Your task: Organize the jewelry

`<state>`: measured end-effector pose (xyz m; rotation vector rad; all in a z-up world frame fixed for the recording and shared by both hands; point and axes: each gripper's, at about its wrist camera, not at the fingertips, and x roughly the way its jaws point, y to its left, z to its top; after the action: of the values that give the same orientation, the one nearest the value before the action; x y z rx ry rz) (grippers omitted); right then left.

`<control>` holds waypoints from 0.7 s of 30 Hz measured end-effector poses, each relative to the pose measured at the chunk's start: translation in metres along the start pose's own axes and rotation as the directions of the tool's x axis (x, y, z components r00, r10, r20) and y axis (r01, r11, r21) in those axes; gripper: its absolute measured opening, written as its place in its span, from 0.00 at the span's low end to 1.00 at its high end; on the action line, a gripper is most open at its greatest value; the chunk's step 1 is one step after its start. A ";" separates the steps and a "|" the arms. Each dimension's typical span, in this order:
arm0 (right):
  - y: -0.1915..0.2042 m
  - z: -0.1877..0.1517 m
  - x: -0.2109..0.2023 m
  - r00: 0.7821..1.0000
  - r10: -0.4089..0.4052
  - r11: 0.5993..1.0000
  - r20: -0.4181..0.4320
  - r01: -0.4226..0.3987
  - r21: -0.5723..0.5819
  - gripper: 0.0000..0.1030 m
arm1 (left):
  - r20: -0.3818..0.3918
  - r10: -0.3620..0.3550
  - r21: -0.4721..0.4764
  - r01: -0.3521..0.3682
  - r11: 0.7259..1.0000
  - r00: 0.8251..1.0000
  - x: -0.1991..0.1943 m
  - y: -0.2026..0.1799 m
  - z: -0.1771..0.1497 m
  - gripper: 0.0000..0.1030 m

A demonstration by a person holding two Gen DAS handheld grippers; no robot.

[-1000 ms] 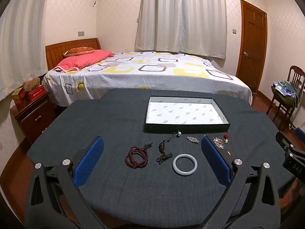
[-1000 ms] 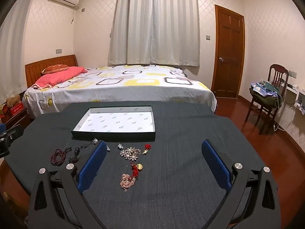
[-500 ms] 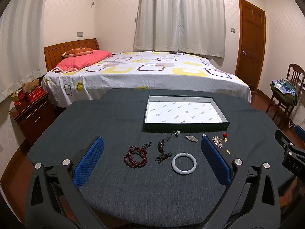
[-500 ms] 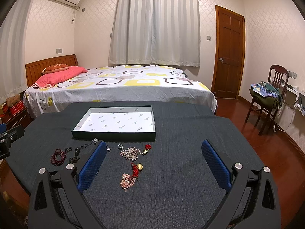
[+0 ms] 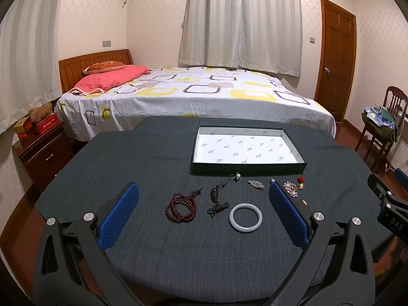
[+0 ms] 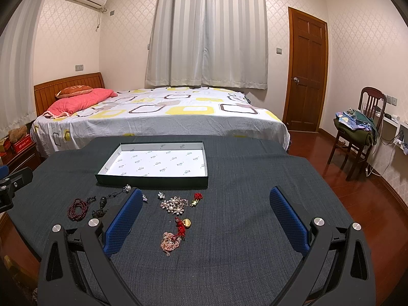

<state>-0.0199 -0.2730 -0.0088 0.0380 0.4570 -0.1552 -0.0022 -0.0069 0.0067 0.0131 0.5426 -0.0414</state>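
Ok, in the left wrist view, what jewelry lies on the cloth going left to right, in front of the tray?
Red bead bracelet → dark pendant on a cord → white bangle → flower-shaped pearl brooch → small red rose pin.

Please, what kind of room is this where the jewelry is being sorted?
It looks like a home bedroom. A made bed with a pink pillow stands behind the dark table, curtains hang closed, and a nightstand sits beside the bed.
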 end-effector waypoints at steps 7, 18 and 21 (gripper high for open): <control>0.001 -0.001 0.000 1.000 -0.001 1.000 0.001 0.001 -0.001 0.94 | -0.007 -0.002 -0.007 0.002 1.000 1.000 0.001 -0.001 -0.005 0.97; 0.001 -0.002 0.000 1.000 -0.001 1.000 0.001 0.001 -0.001 0.94 | -0.009 -0.004 -0.009 0.004 1.000 1.000 0.001 0.000 -0.005 0.97; 0.001 -0.002 0.000 1.000 -0.001 1.000 0.001 0.001 -0.002 0.94 | -0.010 -0.003 -0.006 0.003 1.000 1.000 0.001 0.000 -0.005 0.97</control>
<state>-0.0204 -0.2720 -0.0102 0.0355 0.4561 -0.1559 -0.0040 -0.0068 0.0015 0.0067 0.5531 -0.0422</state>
